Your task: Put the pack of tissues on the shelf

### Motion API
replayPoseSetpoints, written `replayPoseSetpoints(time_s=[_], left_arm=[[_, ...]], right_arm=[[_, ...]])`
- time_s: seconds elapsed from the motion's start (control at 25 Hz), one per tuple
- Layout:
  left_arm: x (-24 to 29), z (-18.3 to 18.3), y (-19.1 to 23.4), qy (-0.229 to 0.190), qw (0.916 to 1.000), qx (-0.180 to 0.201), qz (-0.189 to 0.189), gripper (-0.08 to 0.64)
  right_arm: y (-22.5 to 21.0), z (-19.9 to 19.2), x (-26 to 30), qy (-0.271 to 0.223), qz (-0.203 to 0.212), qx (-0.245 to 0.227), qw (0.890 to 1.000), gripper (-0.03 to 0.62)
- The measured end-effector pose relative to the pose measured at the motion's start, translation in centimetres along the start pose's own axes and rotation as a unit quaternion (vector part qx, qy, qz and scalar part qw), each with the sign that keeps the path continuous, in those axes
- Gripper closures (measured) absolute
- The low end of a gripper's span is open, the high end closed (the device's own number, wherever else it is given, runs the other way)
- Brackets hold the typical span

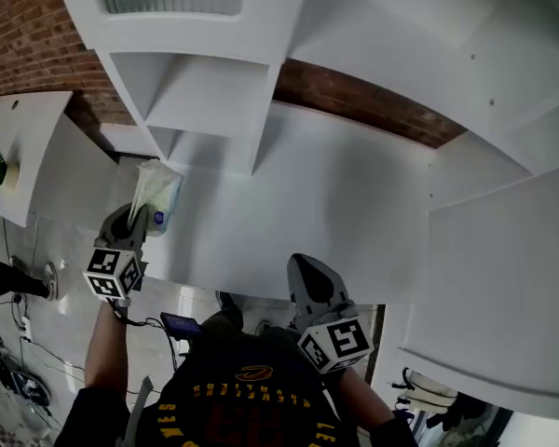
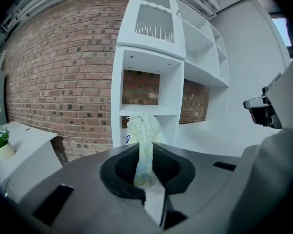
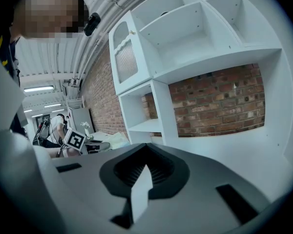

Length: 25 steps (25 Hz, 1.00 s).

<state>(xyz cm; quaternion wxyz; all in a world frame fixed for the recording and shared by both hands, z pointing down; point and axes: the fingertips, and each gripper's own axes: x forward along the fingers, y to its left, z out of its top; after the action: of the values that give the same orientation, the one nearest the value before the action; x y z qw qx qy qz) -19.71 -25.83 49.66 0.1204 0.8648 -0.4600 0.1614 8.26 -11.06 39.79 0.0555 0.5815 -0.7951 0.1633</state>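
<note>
– Left gripper view: what is the left gripper (image 2: pixel 145 177) pinching?
– The pale, crinkly plastic tissue pack (image 2: pixel 142 130), which is sticking out beyond its fingertips. The right gripper (image 3: pixel 145 172) is pressing its fingers together, empty.

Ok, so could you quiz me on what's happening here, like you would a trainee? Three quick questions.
1. Which gripper holds the pack of tissues?
A) left
B) right
C) neither
2. True or false: the pack already sits inside a shelf compartment.
3. Fill in: the wall behind the shelf is made of ____.

Key:
1. A. The left gripper is shut on the pack's thin edge. The right gripper has nothing between its jaws.
2. False. The pack is in the jaws, in front of the shelf.
3. Brick.
</note>
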Motion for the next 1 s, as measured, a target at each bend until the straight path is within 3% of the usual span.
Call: replayPoseSetpoints(time_s=[0.32,0.68,1.0], left_arm=[[6.4,-1.3,1.0,0.027,0.9981,0.039,-0.038,0.517],[13.1,-1.1,0.0,0.039,0.9912,0.102,-0.074,0.517],[19.9,-1.6,0.3,0.073,0.9847,0.141,-0.071,0.515]], right_arm=[[-0.7,-1.8,3.4,0.014,-0.022,0.004,1.000,0.597],[-1.6,-4.2,5.5,0.036,-0.015,0.012,0.999,0.597],[-3.7,-5.6,6.3,0.057,-0.011,0.027,0.998,0.597]])
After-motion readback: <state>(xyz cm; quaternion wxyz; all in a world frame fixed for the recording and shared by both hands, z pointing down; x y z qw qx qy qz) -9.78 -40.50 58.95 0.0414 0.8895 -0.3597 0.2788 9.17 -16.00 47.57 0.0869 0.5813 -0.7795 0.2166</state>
